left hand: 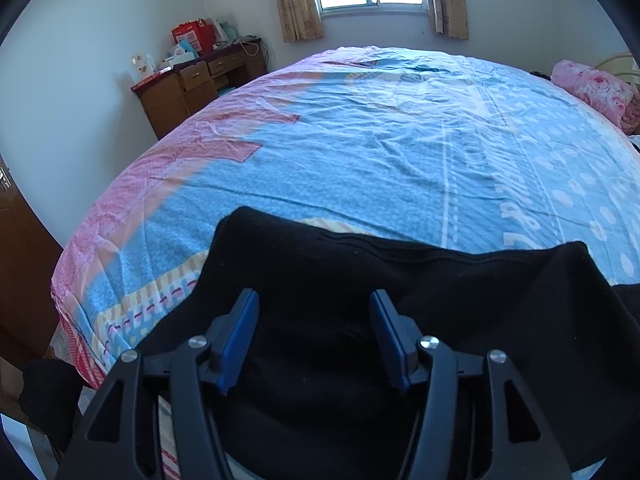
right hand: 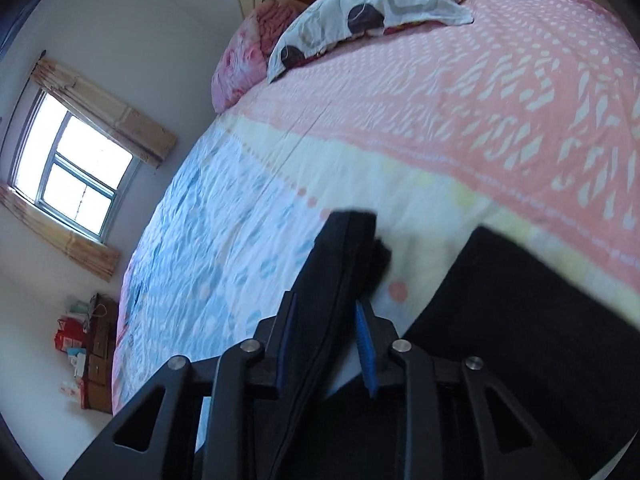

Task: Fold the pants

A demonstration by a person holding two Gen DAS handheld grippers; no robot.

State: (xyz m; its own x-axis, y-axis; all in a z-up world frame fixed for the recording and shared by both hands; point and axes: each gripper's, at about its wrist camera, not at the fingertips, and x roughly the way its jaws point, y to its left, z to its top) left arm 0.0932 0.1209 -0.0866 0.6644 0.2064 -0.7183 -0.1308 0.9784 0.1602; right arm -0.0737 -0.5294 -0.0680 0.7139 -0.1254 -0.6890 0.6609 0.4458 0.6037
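Observation:
The black pants [left hand: 360, 280] lie on the near part of the bed, their seamed upper edge running across the sheet. My left gripper [left hand: 314, 300] is open, its blue-padded jaws spread wide just above the black cloth, holding nothing. In the right wrist view my right gripper [right hand: 326, 304] is shut on a bunched fold of the black pants [right hand: 344, 248], lifted off the sheet. More of the pants [right hand: 520, 320] lie to the right.
The bed is covered by a blue and pink patterned sheet [left hand: 380, 140]. A wooden desk [left hand: 192, 88] with boxes stands by the far wall. A pillow [right hand: 372, 12] and a pink folded blanket [left hand: 596, 92] lie at the bed's head.

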